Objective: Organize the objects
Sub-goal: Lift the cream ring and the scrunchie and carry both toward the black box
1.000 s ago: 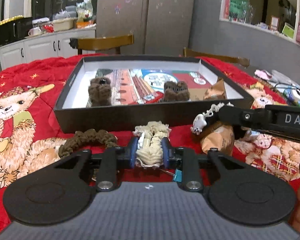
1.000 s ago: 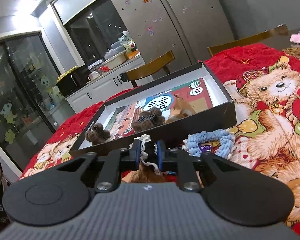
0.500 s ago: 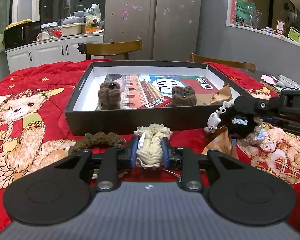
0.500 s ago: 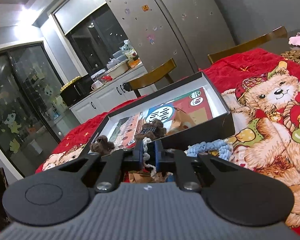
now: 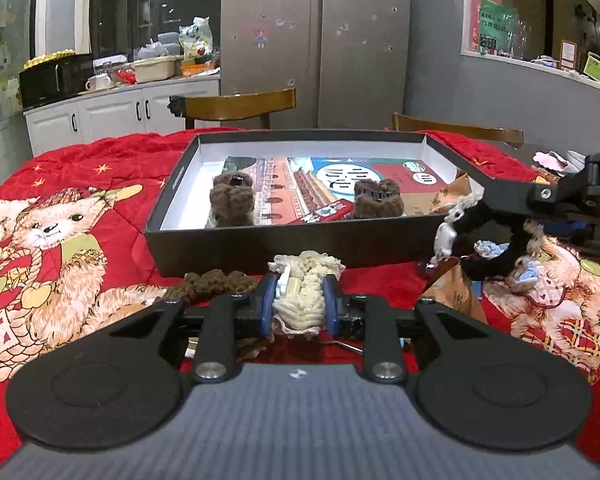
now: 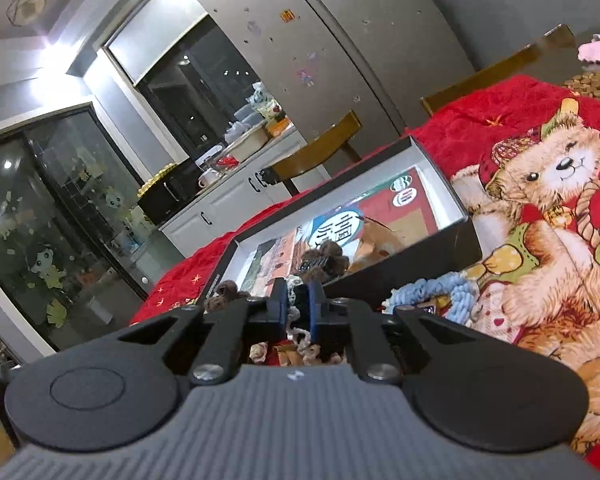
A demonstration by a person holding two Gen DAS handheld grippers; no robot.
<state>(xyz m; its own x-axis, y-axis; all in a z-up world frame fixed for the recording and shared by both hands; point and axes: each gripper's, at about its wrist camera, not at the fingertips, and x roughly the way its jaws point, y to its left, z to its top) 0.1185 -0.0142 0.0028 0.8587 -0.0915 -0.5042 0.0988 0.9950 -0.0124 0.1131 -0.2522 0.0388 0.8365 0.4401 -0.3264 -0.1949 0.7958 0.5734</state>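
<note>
Lifting black scrunchie (image 5: 488, 240) higher | right claw (image 6: 298, 306) | box (image 5: 284, 246) nearer

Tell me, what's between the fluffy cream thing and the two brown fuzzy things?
The black box's front wall stands between the cream scrunchie and the brown clips, in the left wrist view.

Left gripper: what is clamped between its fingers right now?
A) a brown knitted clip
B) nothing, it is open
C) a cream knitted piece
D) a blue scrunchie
C: in the left wrist view the left gripper is shut on the cream knitted piece, its blue pads pressed against both sides; two brown clips already lie in the box.
</note>
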